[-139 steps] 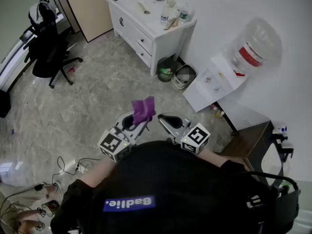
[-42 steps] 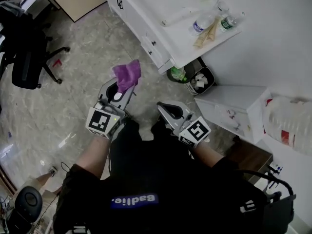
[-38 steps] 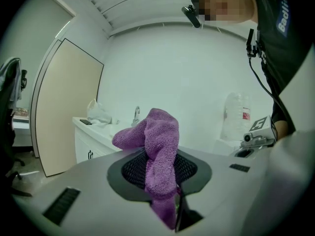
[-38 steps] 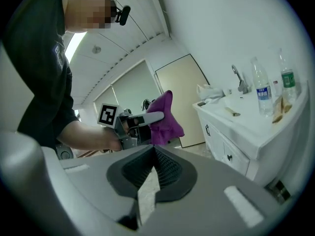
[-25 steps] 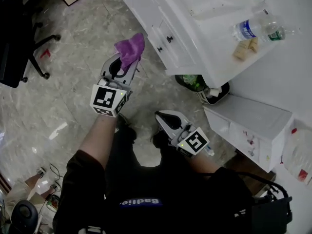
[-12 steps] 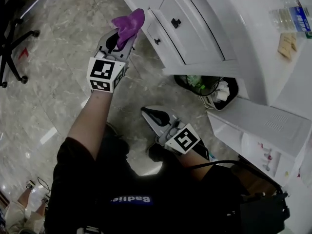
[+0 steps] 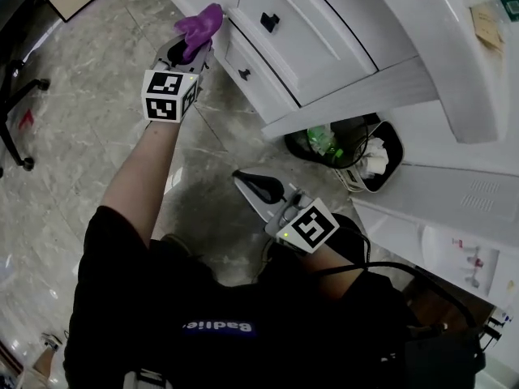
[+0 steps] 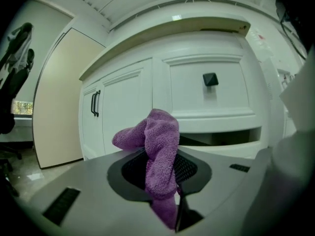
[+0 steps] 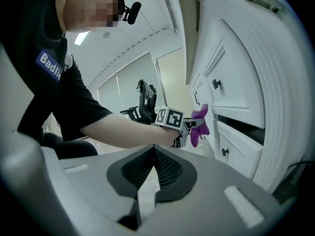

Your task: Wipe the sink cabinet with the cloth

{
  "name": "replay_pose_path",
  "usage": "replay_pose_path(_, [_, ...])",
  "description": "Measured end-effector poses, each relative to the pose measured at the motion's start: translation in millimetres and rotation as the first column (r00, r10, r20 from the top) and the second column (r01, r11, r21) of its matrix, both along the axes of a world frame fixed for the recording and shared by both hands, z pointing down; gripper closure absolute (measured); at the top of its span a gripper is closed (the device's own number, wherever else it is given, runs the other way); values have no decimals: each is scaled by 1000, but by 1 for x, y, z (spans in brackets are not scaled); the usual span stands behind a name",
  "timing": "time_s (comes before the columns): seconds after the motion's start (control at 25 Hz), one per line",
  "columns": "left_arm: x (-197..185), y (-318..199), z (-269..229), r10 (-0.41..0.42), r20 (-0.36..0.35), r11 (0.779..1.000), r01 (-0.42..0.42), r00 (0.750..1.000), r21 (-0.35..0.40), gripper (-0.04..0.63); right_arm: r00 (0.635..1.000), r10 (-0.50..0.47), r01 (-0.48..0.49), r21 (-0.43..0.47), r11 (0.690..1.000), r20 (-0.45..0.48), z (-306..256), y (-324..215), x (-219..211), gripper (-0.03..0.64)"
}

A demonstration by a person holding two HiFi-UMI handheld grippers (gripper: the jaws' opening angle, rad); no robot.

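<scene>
Right gripper [image 7: 247, 183] hangs low, close to the person's body, above the marble floor [image 7: 89, 136]. Its jaws are closed together with nothing between them. Left gripper [image 7: 182, 51] is extended forward, its jaws clamped on a purple cloth [image 7: 199, 24] that bunches above the tips. The cloth sits at the lower drawer [image 7: 251, 75] of the white sink cabinet [image 7: 324, 23]; contact cannot be confirmed. A waste bin [image 7: 389, 148] stands beside the cabinet.
</scene>
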State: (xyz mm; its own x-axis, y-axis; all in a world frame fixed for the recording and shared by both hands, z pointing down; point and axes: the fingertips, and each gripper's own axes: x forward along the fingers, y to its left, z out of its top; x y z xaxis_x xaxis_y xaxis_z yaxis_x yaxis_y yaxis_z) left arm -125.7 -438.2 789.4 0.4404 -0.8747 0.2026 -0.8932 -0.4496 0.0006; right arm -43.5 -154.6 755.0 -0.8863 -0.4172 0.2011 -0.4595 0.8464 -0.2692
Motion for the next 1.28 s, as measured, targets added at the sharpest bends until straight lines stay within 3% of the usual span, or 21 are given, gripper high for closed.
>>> replay_pose_path(0.2, [11,-26,42,-3,77,997,9,997,-82,495,1000,3,-4,57,998,20,-13,-1,12,615])
replay_pose_path(0.44, [47,-23,56,95,56,990,-88,994,-112,495,1000,8,-9,51,999,25,-19,7,27,615])
replay_pose_path(0.68, [73,-2,55,132,28,985,-128,991,-114,495,999,18,-19,49,999,36,-21,5,35,615])
replay_pose_path(0.92, [108,37,49,213,-5,972,-212,977,-103,495,997,66,-71,111,991,48,-36,-8,41,615])
replay_pose_path(1.04, [130,61,52,274,-14,957,-274,962,-93,495,996,76,-84,149,985,54,-44,-11,45,615])
replay_pose_path(1.28, [182,122,65,435,-38,895,-437,900,-93,495,994,94,-103,167,980,62,-47,-15,44,615])
